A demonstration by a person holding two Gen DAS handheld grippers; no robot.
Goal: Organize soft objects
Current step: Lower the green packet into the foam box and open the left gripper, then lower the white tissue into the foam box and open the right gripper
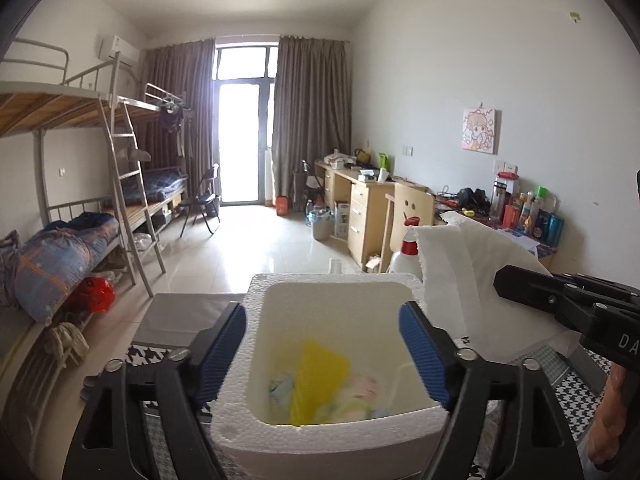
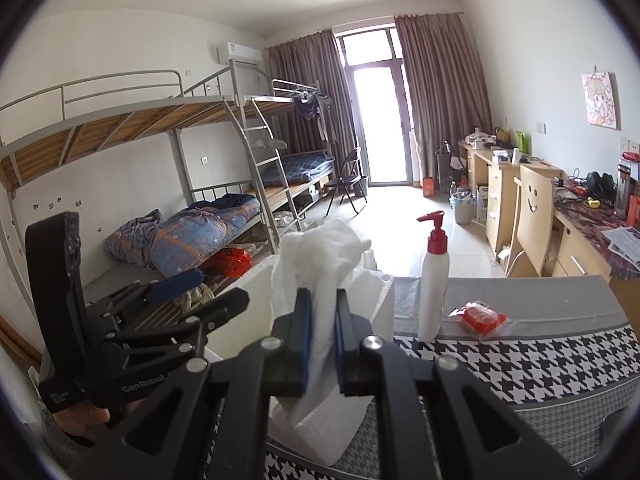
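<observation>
Tissue (image 2: 320,268), white and crumpled, clamped between right gripper (image 2: 320,344) fingers, held up just right of the foam box (image 1: 256,300). Left gripper (image 1: 322,350) spread wide over the box, gripping nothing. Already in the box: yellow cloth (image 1: 316,376) and some pale soft pieces, blurred. Probably well along; tissue not yet dropped in. On the far table, lotion bottle (image 2: 434,280) and red packet (image 2: 478,316), right of the box, clear of the short path.

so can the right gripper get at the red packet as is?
Probably not yet. The right gripper is shut on the white tissue, so its jaws are taken. The path over the table to the red packet looks free; only the pump bottle stands nearby.
</observation>
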